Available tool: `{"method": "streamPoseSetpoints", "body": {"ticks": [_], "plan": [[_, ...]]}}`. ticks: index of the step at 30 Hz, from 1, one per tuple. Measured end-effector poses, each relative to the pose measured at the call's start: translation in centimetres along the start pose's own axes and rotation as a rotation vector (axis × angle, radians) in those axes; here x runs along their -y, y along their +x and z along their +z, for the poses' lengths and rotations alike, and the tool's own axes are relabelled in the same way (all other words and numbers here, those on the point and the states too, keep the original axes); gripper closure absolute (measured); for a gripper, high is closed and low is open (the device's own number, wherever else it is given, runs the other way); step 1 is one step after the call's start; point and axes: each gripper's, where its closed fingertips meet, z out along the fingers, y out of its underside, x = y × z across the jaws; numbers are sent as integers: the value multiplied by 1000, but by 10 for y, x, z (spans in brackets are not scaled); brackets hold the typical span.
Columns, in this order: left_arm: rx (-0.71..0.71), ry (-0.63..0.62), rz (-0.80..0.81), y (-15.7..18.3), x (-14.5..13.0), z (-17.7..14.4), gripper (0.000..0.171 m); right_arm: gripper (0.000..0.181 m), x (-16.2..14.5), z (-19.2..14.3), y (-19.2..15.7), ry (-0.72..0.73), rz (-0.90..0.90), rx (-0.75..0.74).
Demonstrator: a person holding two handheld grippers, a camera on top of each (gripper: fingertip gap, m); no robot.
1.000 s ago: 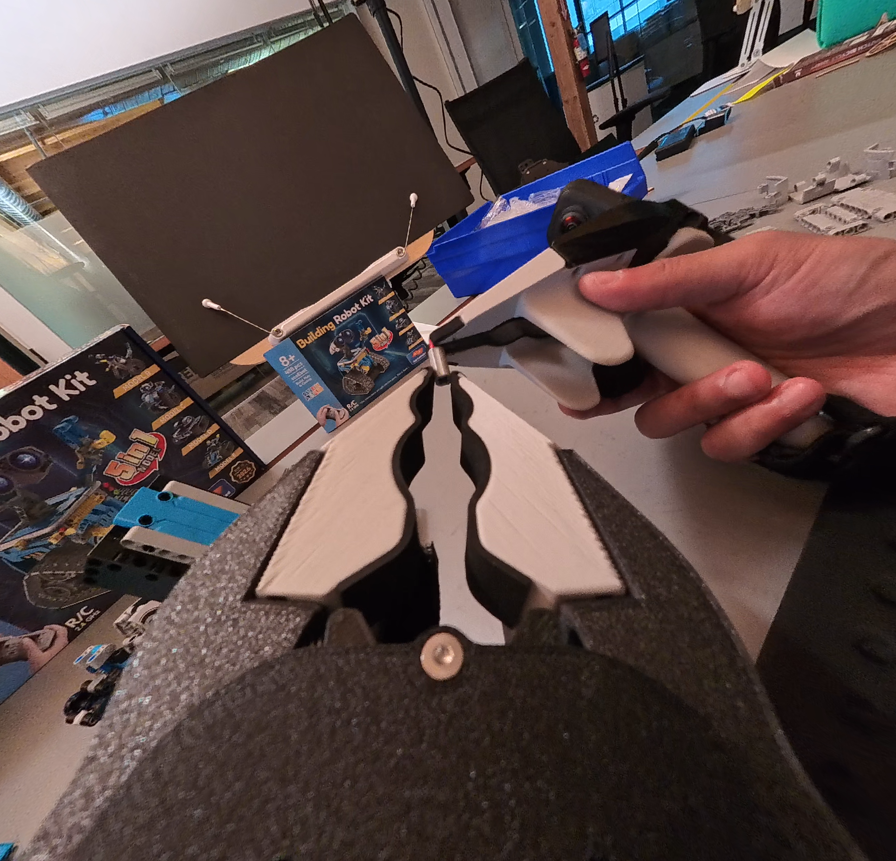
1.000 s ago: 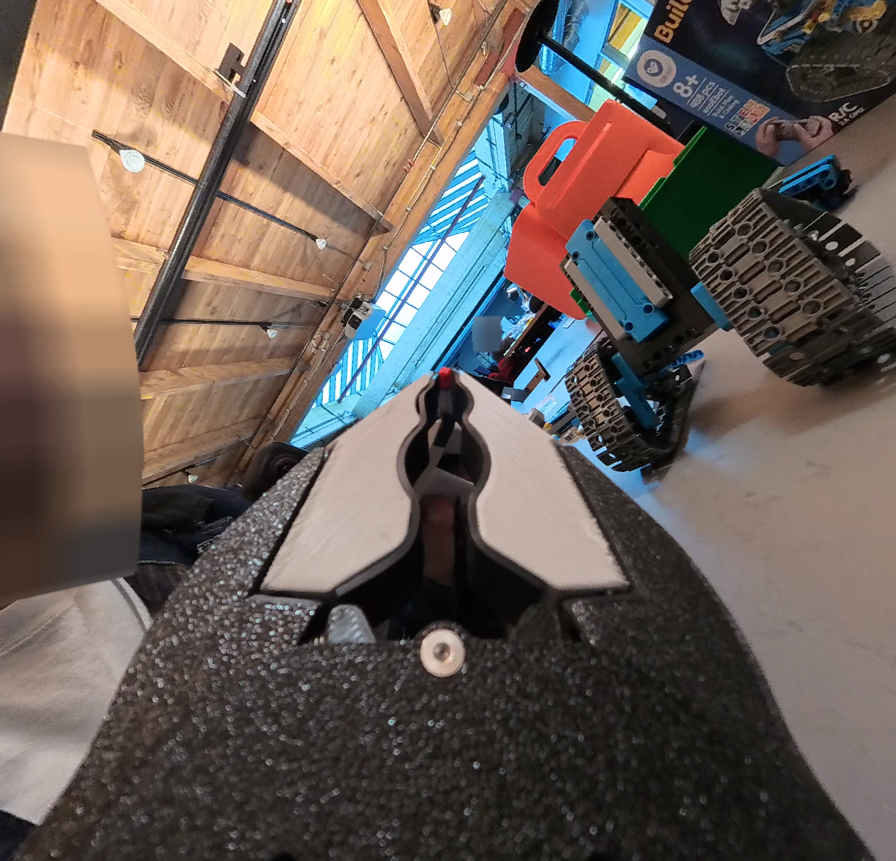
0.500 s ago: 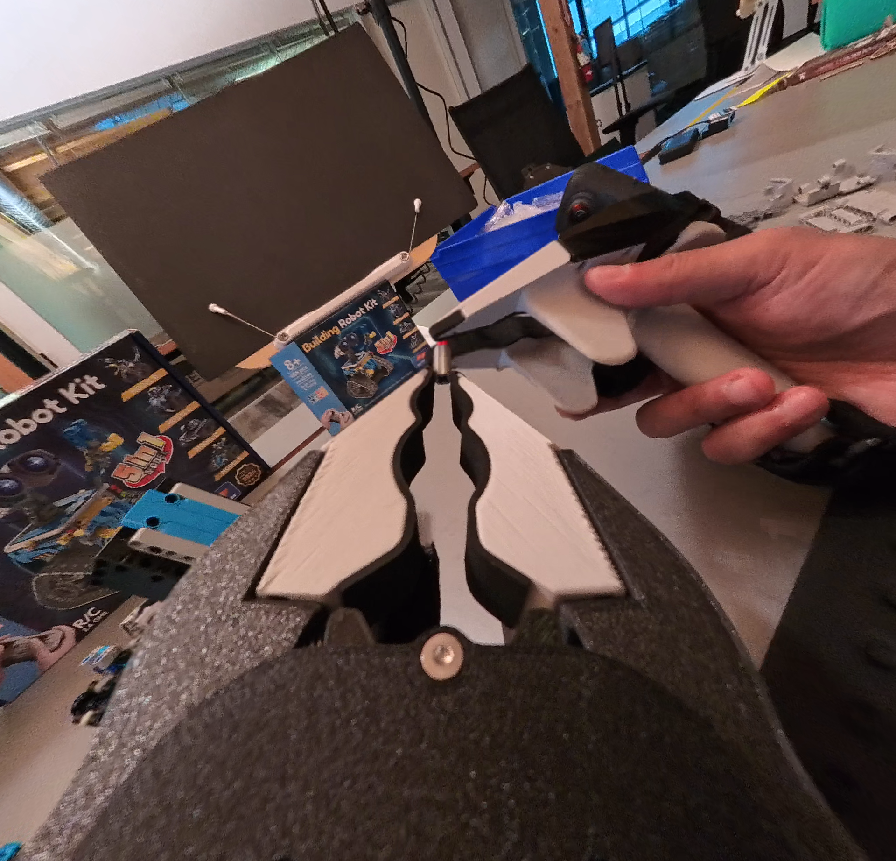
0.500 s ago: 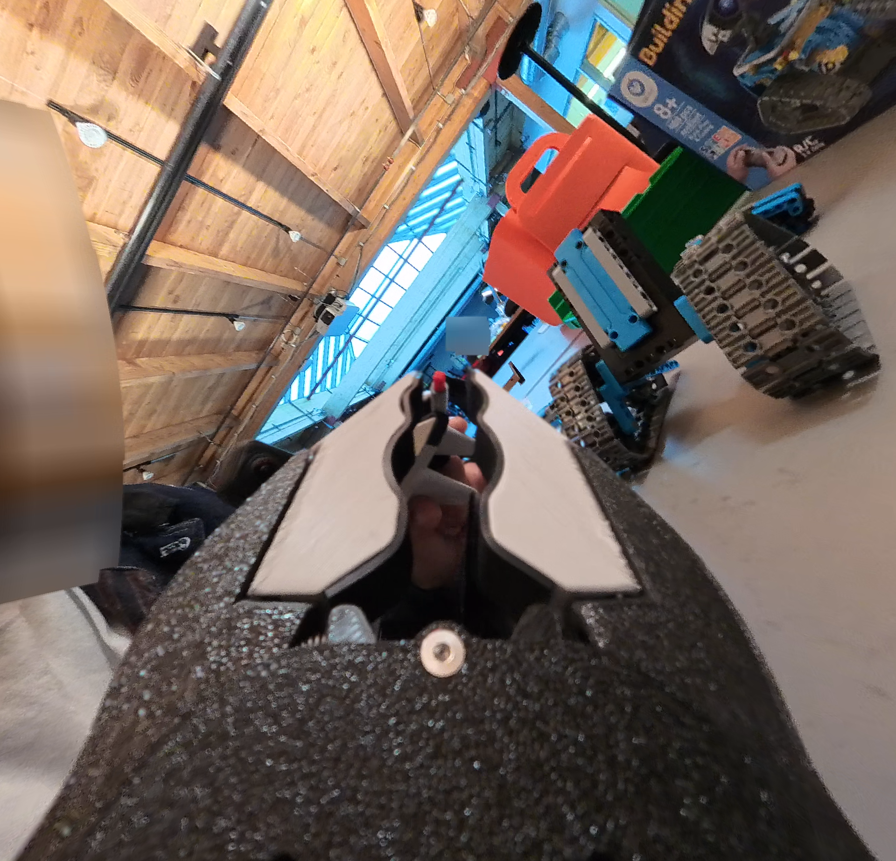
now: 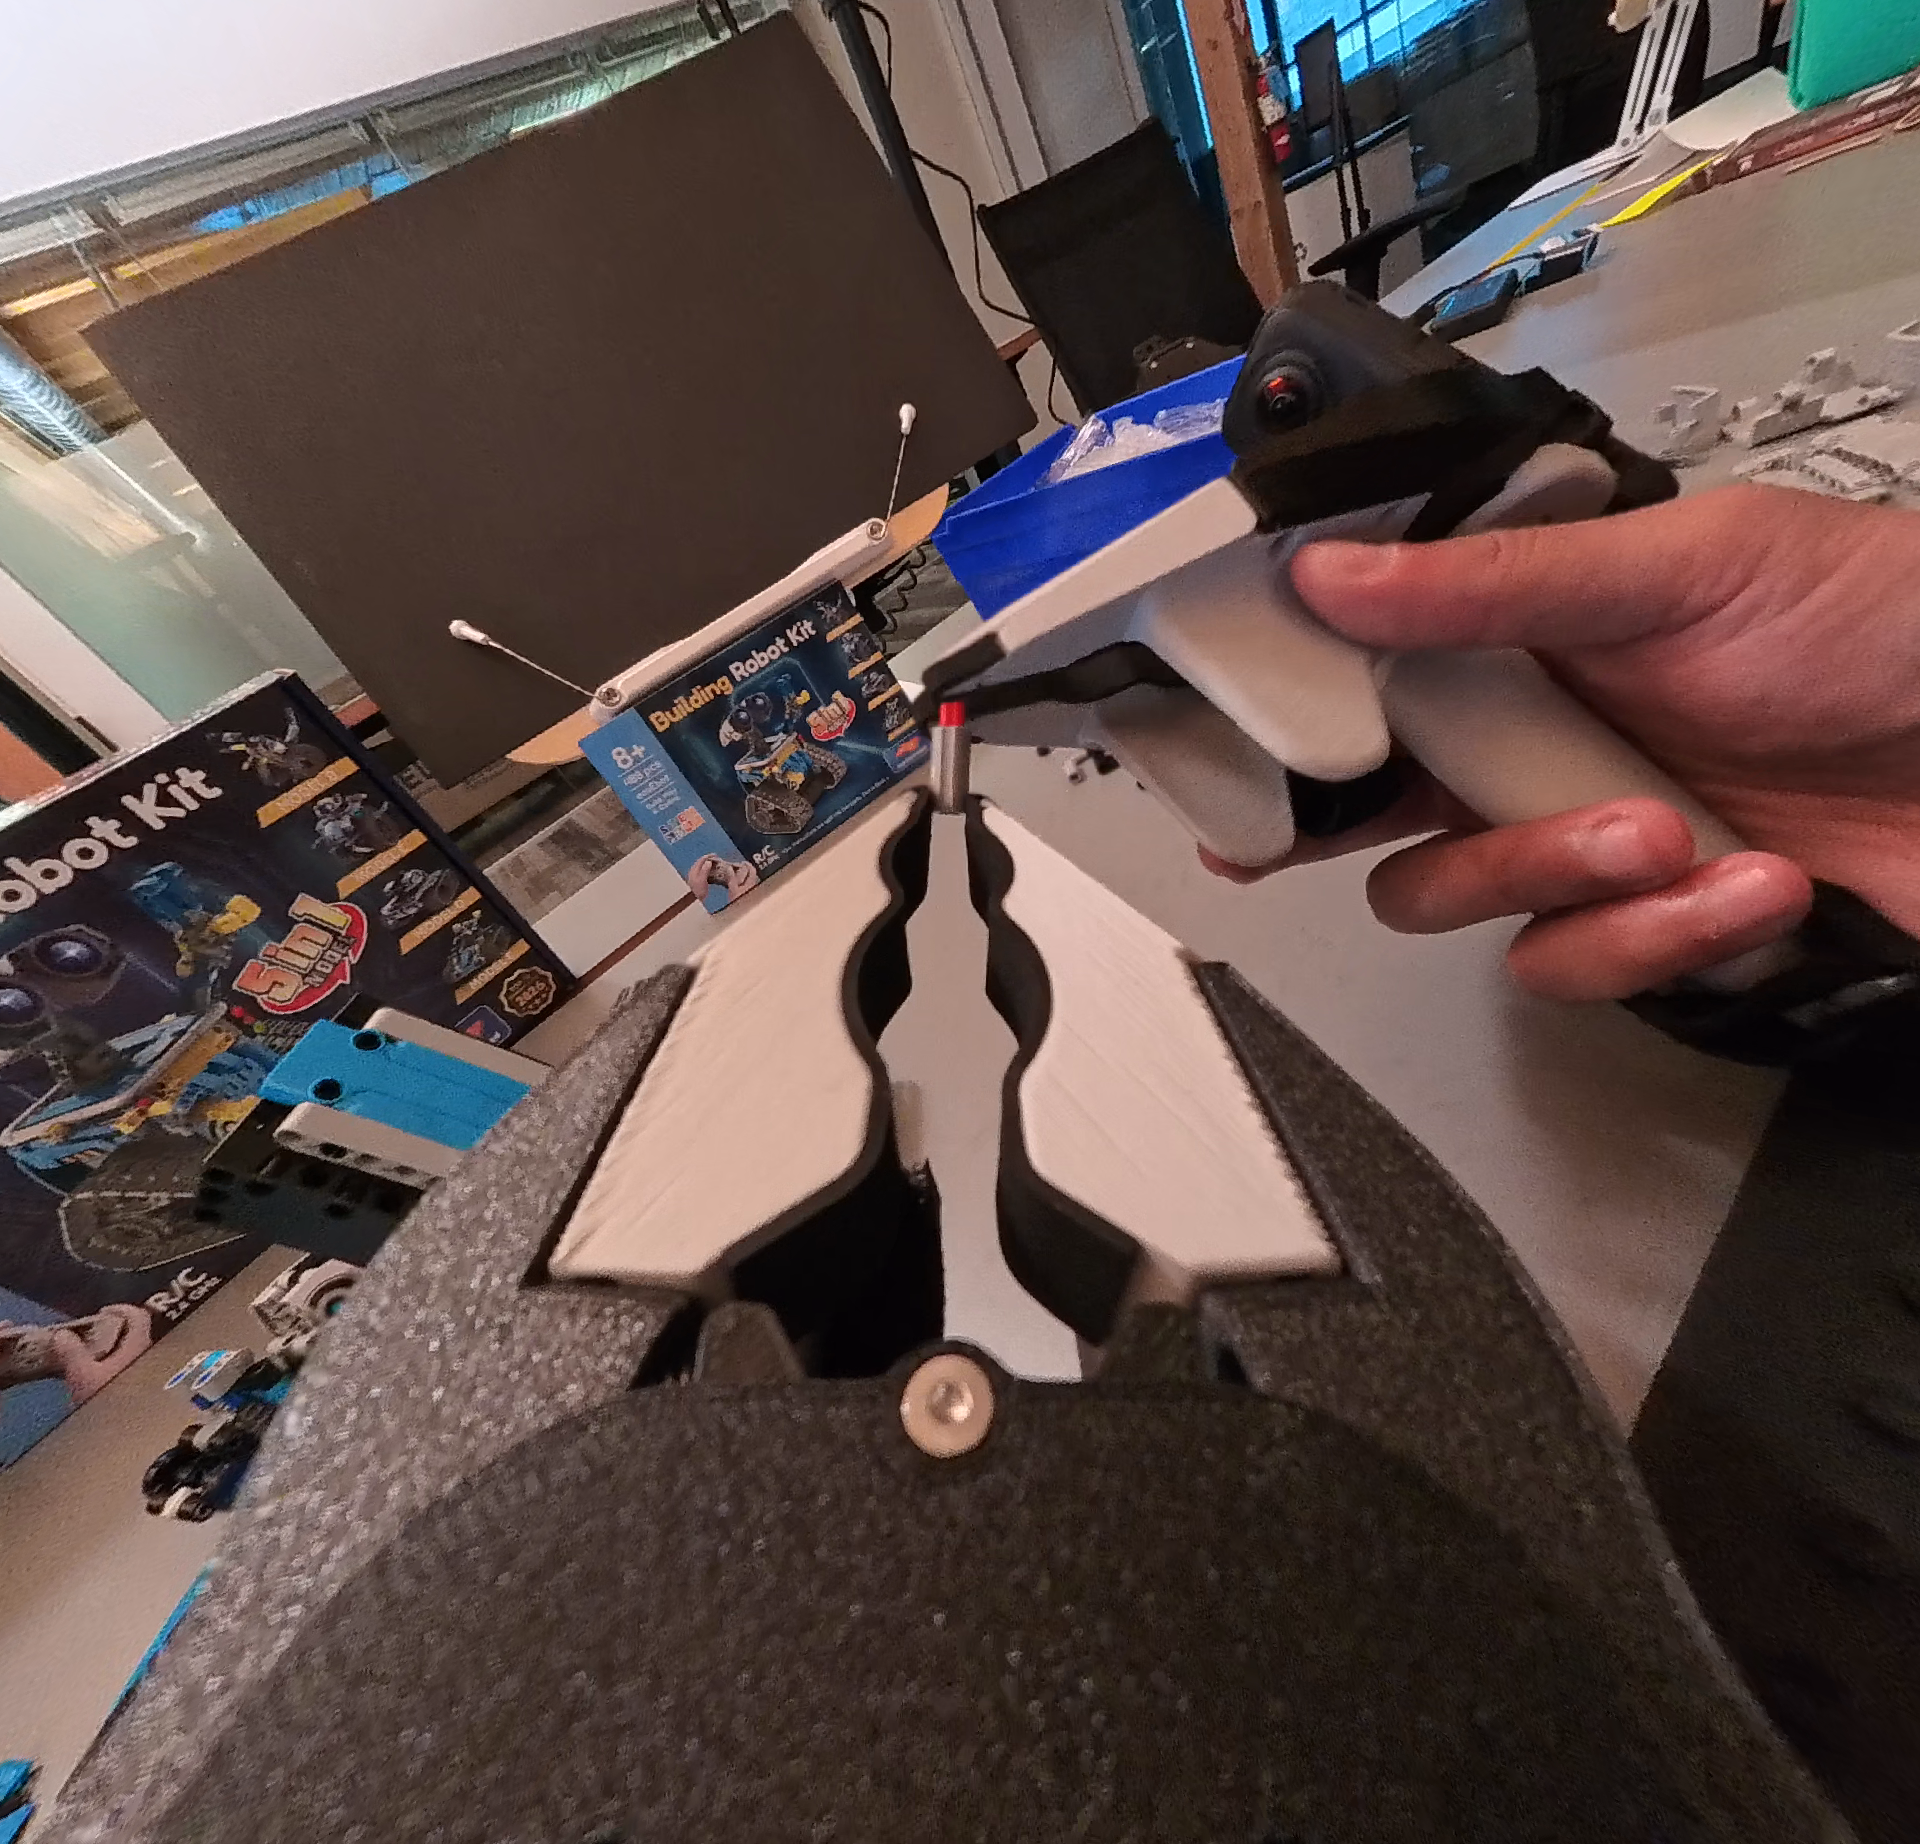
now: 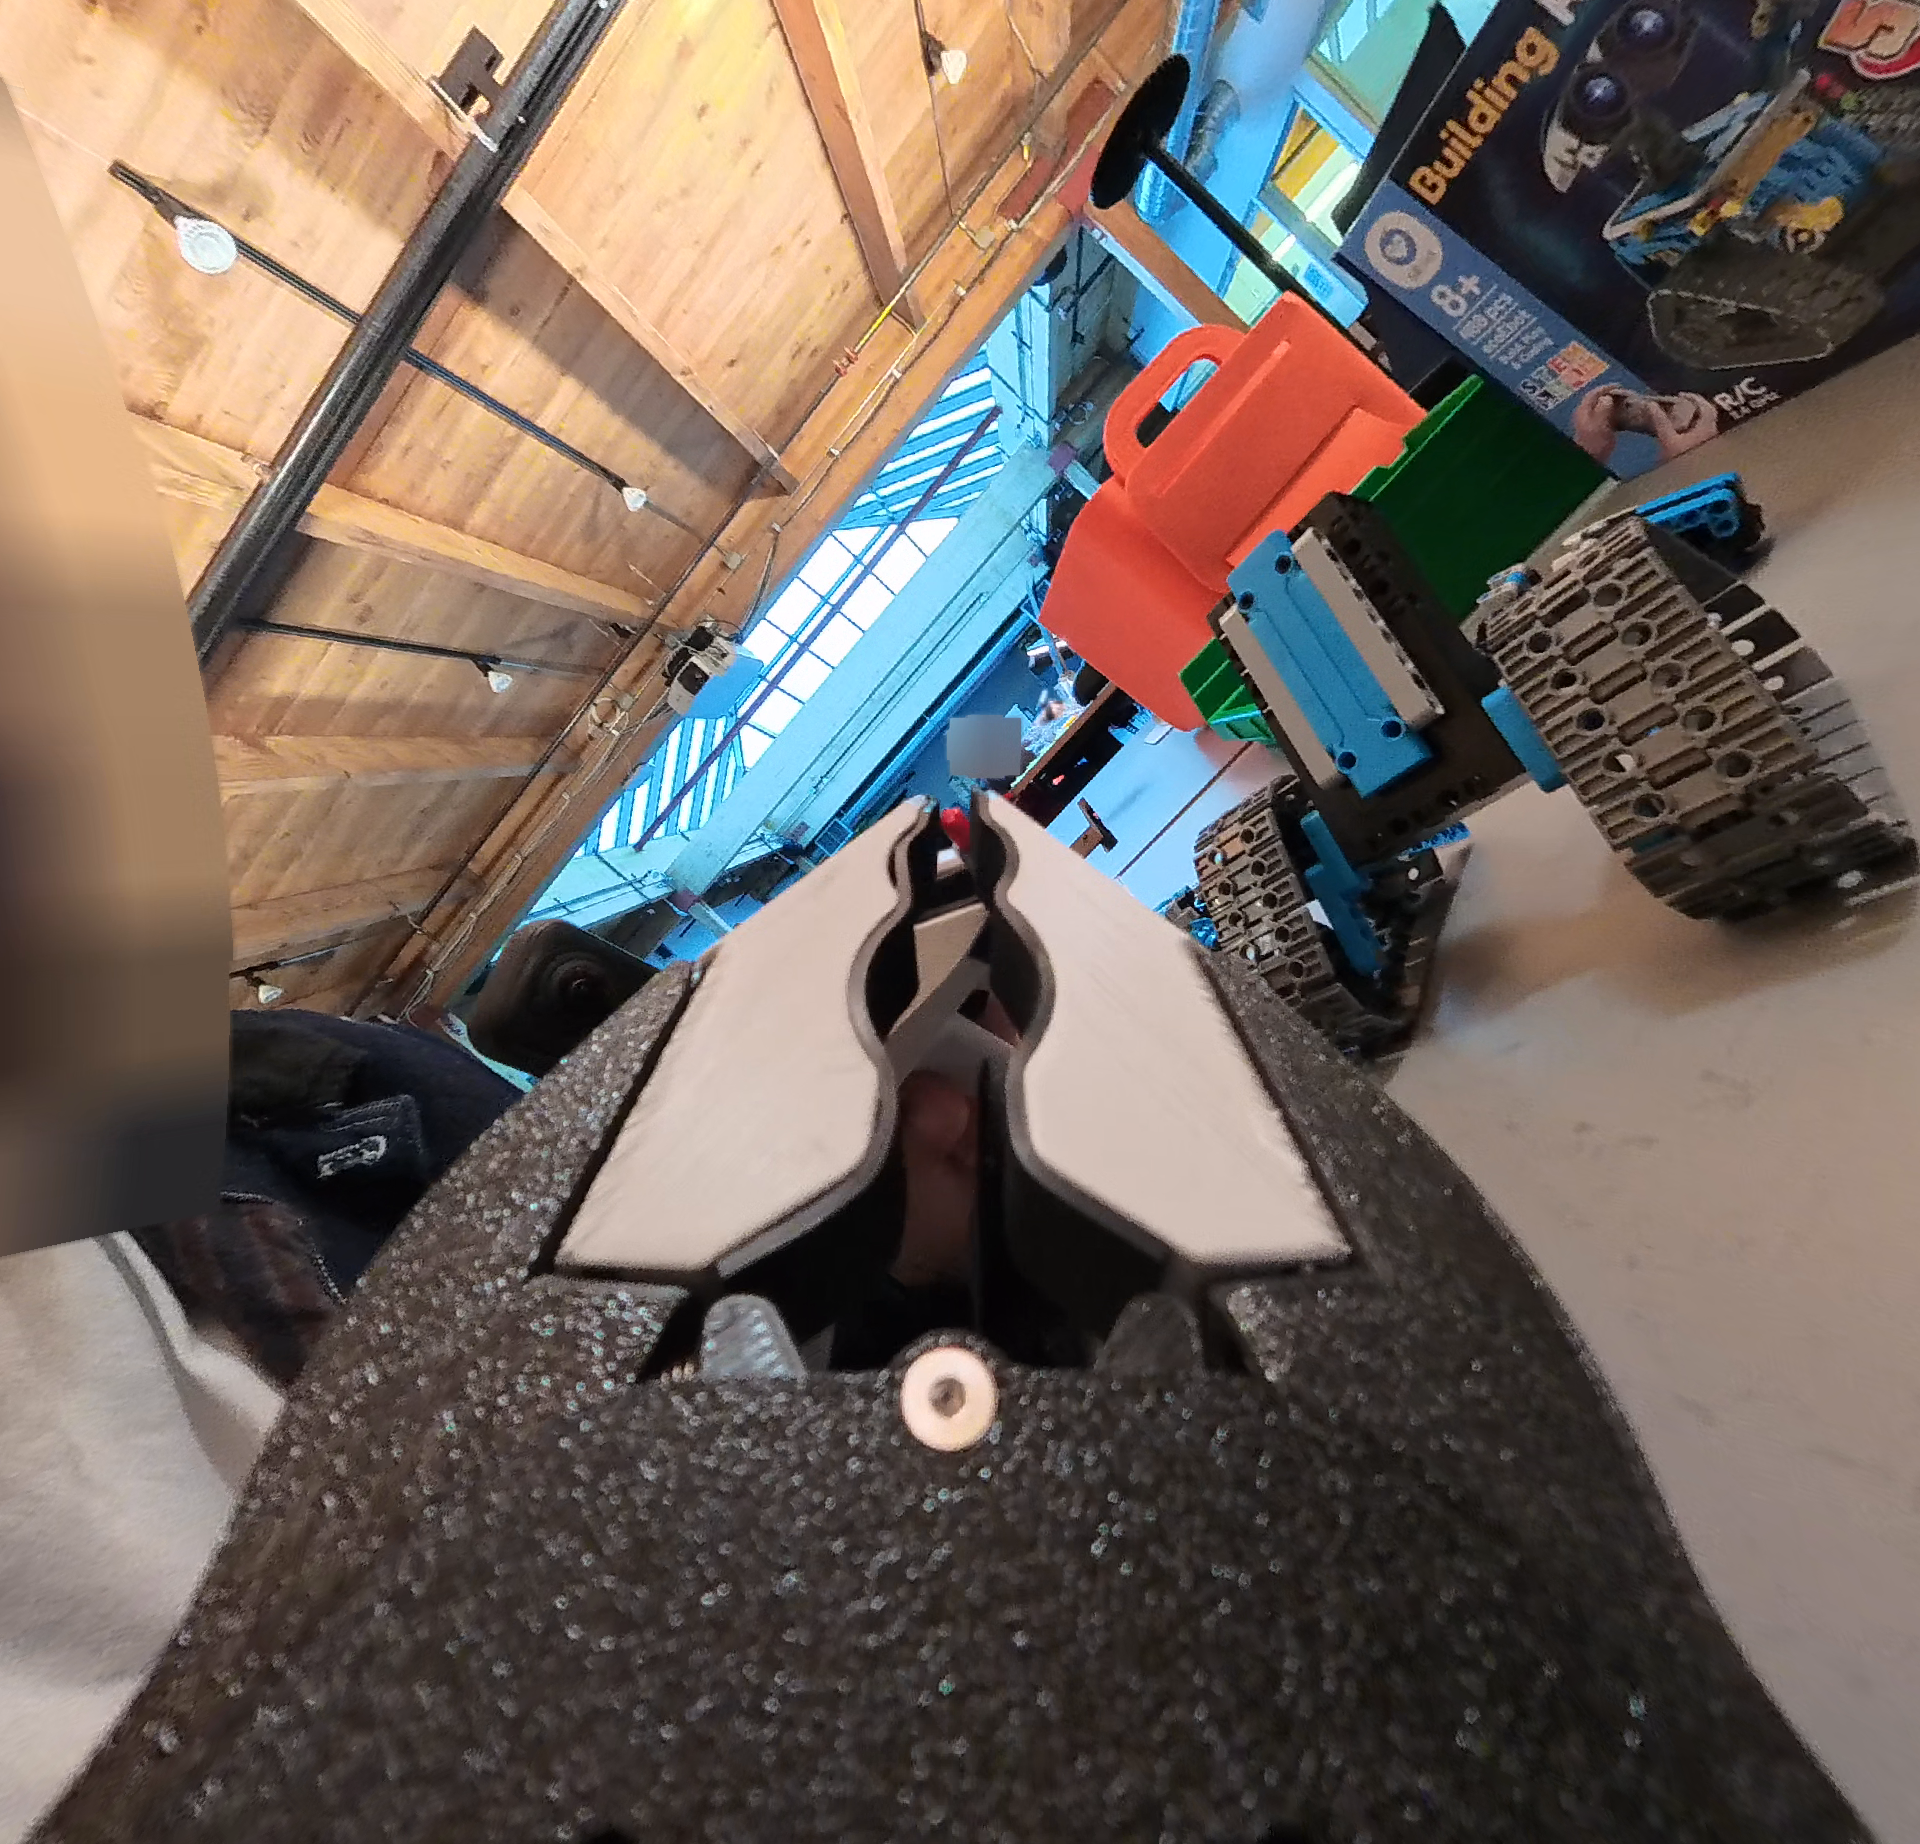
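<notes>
My left gripper (image 5: 948,807) is shut on a small grey pin with a red tip (image 5: 948,771), which stands up out of its fingertips above the grey table (image 5: 1351,1046). My right gripper (image 5: 948,698), held by a hand (image 5: 1621,714), comes in from the right. Its jaws are closed on the pin's red tip. In the right wrist view the red tip (image 6: 951,826) sits between the fingertips of my right gripper (image 6: 952,812). One finger of the left gripper (image 6: 935,963) shows in the gap behind them.
A tracked brick robot (image 6: 1662,714) stands on the table to the right of my right gripper, with an orange container (image 6: 1226,485) and a green one (image 6: 1486,475) behind it. Two kit boxes (image 5: 758,724) (image 5: 208,963), a blue bin (image 5: 1081,516) and loose grey parts (image 5: 1787,423) also sit on the table. Less than 4 cm separates the two grippers' tips. The tracked brick robot (image 6: 1662,714) is about equally far from each gripper, around 15 cm.
The right gripper's jaws have narrowed onto the pin's red tip. Both grippers have shifted slightly. The left gripper has kept its hold on the pin.
</notes>
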Motion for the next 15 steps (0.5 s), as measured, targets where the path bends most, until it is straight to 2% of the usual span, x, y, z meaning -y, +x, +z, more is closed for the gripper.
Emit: {"method": "streamPoseSetpoints", "body": {"ticks": [4, 8, 15], "plan": [[-5, 10, -16, -1, 1, -1, 166, 168, -1, 0, 3, -13, -25, -30], [-18, 15, -19, 2, 2, -1, 166, 179, 0, 0, 3, -7, -61, -42], [-36, -26, -80, 5, -5, 5, 164, 180, 0, -5, 16, -26, -112, -144]]}}
